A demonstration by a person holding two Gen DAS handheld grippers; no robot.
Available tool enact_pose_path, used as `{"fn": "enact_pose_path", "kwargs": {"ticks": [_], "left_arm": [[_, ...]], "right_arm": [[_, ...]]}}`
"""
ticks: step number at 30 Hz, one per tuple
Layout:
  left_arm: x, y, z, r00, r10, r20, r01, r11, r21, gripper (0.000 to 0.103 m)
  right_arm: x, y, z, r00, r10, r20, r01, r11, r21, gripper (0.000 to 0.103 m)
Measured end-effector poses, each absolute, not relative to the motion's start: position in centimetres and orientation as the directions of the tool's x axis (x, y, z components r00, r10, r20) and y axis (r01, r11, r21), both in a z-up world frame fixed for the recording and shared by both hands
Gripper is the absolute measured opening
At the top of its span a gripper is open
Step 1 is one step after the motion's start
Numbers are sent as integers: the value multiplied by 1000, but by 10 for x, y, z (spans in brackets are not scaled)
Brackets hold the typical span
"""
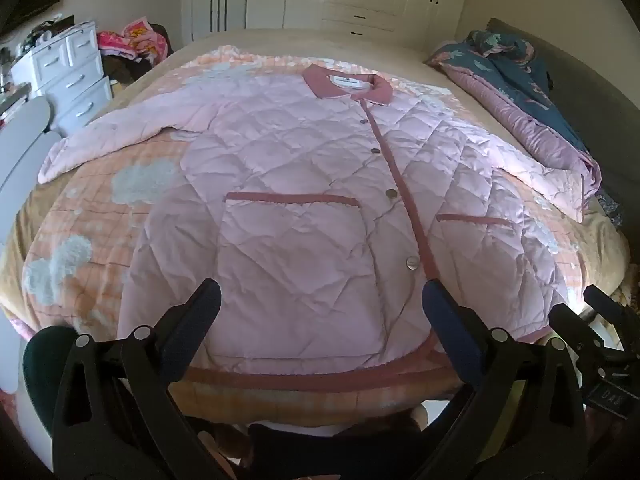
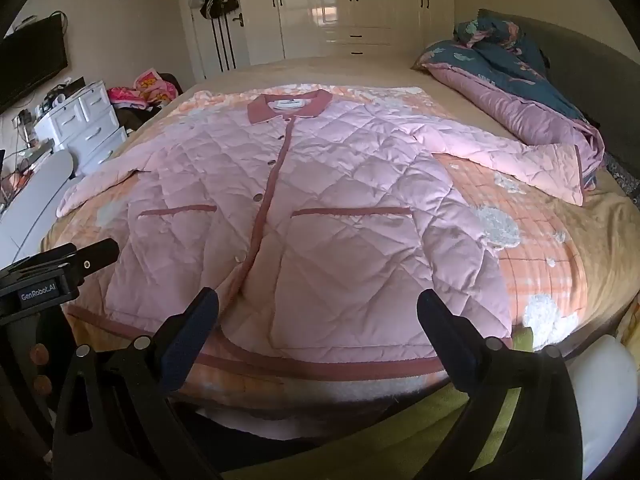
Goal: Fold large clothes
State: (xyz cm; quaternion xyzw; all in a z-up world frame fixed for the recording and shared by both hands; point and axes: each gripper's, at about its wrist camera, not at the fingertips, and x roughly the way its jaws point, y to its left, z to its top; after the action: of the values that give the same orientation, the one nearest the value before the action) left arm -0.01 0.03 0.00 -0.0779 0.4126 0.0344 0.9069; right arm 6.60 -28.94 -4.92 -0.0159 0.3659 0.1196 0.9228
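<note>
A pink quilted jacket [image 1: 304, 200] with a dusty-rose collar, placket and pocket trims lies flat, front up and buttoned, on the bed, both sleeves spread out to the sides. It also shows in the right wrist view [image 2: 320, 216]. My left gripper [image 1: 322, 300] is open and empty, just above the jacket's hem on its left half. My right gripper [image 2: 318, 308] is open and empty, above the hem on its right half. The right gripper shows at the right edge of the left wrist view [image 1: 600, 320]; the left gripper shows at the left edge of the right wrist view [image 2: 60, 268].
The jacket rests on an orange checked blanket [image 2: 532, 240] over the bed. A crumpled blue and purple quilt [image 2: 520, 92] lies at the far right by the headboard. White drawers [image 1: 72, 76] and a clothes pile [image 1: 132, 40] stand left. Wardrobes [image 2: 340, 4] line the back wall.
</note>
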Motion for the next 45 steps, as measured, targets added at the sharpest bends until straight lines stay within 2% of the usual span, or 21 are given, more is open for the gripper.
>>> {"fn": "enact_pose_path", "kwargs": {"ticks": [45], "left_arm": [[4,-9,2,660,-11,-751,-120,985,-120,94]], "right_arm": [[63,-285,-44,721,211,-660,-233,971,56,99]]}}
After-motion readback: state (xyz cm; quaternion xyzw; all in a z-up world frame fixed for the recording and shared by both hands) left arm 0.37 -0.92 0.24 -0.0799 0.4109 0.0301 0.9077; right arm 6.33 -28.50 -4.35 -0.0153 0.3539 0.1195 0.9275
